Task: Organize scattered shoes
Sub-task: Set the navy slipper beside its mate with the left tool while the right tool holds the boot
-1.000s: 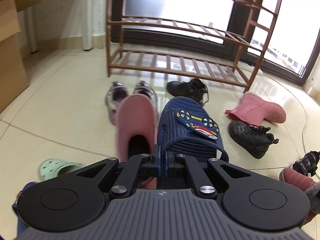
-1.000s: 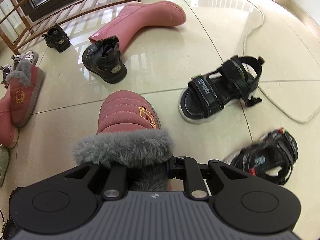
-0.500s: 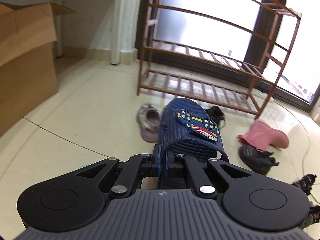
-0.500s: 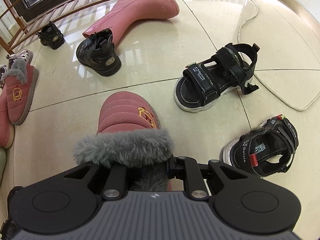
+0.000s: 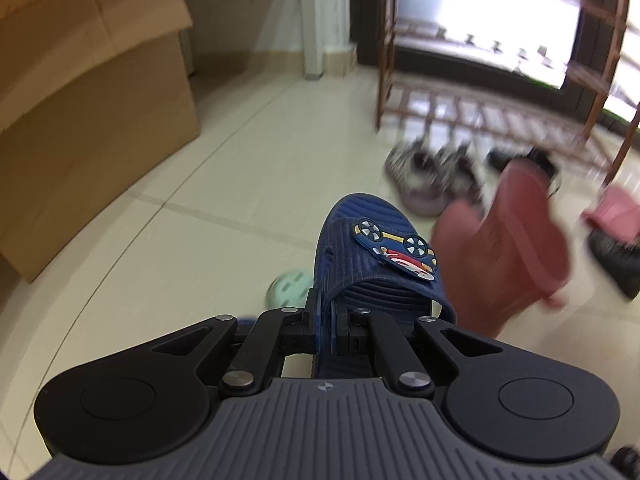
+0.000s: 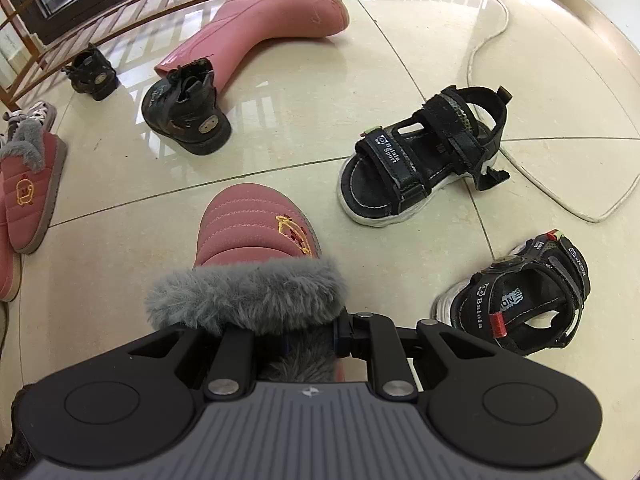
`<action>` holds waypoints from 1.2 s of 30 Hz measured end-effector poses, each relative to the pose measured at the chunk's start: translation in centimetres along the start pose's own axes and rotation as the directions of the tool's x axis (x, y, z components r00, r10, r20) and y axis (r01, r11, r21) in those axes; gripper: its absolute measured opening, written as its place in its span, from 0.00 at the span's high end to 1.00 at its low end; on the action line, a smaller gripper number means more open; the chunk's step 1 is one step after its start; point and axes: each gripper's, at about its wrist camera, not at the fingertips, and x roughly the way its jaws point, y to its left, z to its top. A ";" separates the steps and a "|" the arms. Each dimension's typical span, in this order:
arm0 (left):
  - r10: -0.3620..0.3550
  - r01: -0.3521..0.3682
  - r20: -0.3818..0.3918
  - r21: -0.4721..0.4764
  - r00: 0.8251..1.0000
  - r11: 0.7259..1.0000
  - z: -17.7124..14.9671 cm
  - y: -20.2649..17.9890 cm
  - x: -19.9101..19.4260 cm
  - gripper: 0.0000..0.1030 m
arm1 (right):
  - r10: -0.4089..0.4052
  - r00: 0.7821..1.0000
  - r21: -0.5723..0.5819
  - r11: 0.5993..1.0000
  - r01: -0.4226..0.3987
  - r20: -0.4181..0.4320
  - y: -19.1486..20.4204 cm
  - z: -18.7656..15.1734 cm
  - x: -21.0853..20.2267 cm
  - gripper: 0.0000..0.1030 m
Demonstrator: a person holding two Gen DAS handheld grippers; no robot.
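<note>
My left gripper (image 5: 325,330) is shut on the edge of a navy blue slipper (image 5: 372,264) with a car badge, held above the floor. Beyond it lie a pink boot (image 5: 516,240), a green clog (image 5: 289,288) and a pair of grey sneakers (image 5: 424,178), all blurred. My right gripper (image 6: 308,338) is shut on the grey fur cuff of a pink fur-lined shoe (image 6: 252,228). Its mate (image 6: 28,184) lies at the left edge. Two black sandals (image 6: 424,156) (image 6: 520,296) lie to the right.
A wooden shoe rack (image 5: 492,112) stands against the window. A cardboard box (image 5: 80,112) stands at the left. On the floor lie a second pink boot (image 6: 264,28), two black ankle shoes (image 6: 188,112) (image 6: 92,74) and a white cable (image 6: 492,32).
The left gripper has swung left with the blue slipper: the box now fills the left, the rack sits at the right. The right view shifted slightly; its grip is unchanged.
</note>
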 end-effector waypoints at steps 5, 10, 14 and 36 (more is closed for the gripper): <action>0.074 -0.073 -0.046 0.023 0.996 0.997 -3.0 1.3 2.6 0.95 | 0.000 1.000 0.003 1.000 0.000 -0.009 0.0 0.1 0.2 0.80; 0.100 -0.096 -0.084 0.056 0.991 0.994 -4.8 2.0 4.6 0.95 | -0.006 1.000 0.001 1.000 0.006 -0.019 0.1 -0.2 0.2 0.80; 0.107 -0.097 -0.077 0.120 0.991 0.988 -5.5 1.7 6.1 0.95 | -0.010 1.000 0.002 1.000 0.010 -0.028 0.1 -0.3 0.4 0.80; 0.116 -0.074 -0.149 0.261 0.982 0.962 -8.4 2.2 10.2 0.95 | -0.005 0.999 -0.009 1.000 0.005 -0.038 0.6 -0.5 0.4 0.78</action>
